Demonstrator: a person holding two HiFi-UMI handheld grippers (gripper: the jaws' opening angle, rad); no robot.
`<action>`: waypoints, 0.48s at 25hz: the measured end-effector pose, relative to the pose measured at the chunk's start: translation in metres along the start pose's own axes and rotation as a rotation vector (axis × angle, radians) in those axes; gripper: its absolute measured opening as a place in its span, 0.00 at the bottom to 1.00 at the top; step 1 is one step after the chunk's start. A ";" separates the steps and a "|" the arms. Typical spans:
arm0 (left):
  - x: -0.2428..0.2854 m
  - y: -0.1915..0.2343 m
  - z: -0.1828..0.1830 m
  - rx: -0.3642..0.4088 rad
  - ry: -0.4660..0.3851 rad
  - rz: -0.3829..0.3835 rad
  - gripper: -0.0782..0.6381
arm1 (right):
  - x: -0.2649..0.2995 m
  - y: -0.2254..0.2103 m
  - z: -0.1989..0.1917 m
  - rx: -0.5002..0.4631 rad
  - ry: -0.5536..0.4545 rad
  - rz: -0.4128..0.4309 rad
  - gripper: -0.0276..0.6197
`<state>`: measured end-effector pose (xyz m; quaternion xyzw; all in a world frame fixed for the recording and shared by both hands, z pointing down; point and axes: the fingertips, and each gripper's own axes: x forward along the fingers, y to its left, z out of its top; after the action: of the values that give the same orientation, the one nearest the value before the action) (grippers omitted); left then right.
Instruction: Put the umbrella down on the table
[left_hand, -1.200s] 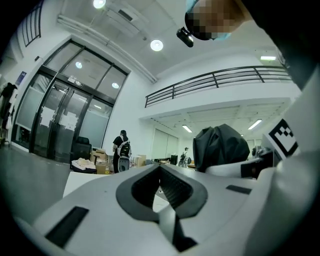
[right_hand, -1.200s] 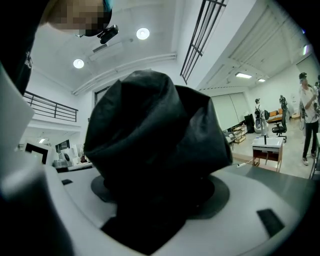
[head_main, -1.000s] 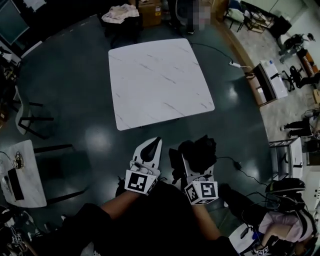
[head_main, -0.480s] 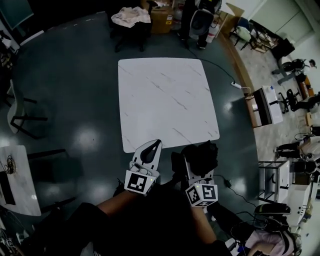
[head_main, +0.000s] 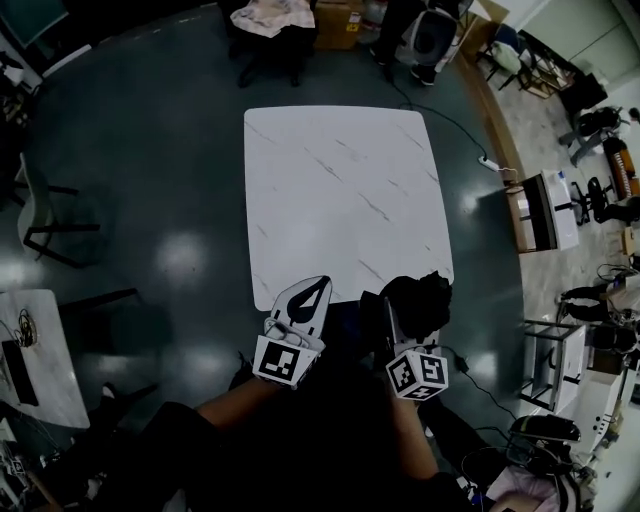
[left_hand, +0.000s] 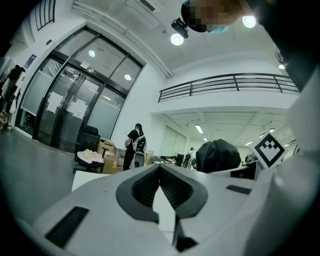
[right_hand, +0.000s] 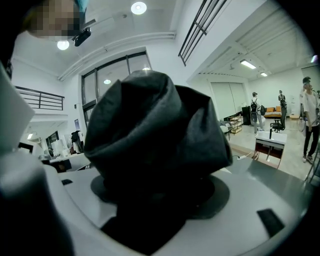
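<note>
At the near edge of the white marble table (head_main: 340, 190), by its right-hand corner, the folded black umbrella (head_main: 420, 300) sits clamped in the right gripper (head_main: 400, 315); in the right gripper view the dark fabric bundle (right_hand: 150, 150) fills the space between the jaws, which stand wide around it and press on it. The bundle pokes out ahead of the jaws toward the tabletop, so the table lies straight ahead of and below the load; its long axis seems to run roughly along the jaws, though the crumpled cloth makes that hard to say. How high it hangs above the marble I cannot tell.

The left gripper (head_main: 320, 284) is just beside it, also at the near edge; its jaws meet at the tips with nothing between them, and only bare tabletop shows through the gap behind the tips. The right hand is the one that matters here — likely a short reach forward and down, then a release.

Containers: cardboard boxes (head_main: 338, 14) stand on the floor beyond the far edge, well apart from the grippers — their contents are not visible.
</note>
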<state>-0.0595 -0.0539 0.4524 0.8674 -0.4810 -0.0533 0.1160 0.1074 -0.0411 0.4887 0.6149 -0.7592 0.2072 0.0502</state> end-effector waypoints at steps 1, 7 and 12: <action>0.006 0.000 -0.003 0.008 0.005 -0.002 0.12 | 0.006 -0.006 -0.004 0.003 0.011 -0.003 0.56; 0.057 0.014 -0.003 0.087 -0.006 0.038 0.12 | 0.056 -0.035 -0.008 -0.016 0.063 0.030 0.56; 0.107 0.012 -0.001 0.129 0.003 0.022 0.12 | 0.099 -0.083 -0.008 -0.019 0.101 -0.008 0.56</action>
<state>-0.0120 -0.1505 0.4585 0.8678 -0.4928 -0.0194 0.0611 0.1618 -0.1414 0.5500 0.6061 -0.7553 0.2305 0.0950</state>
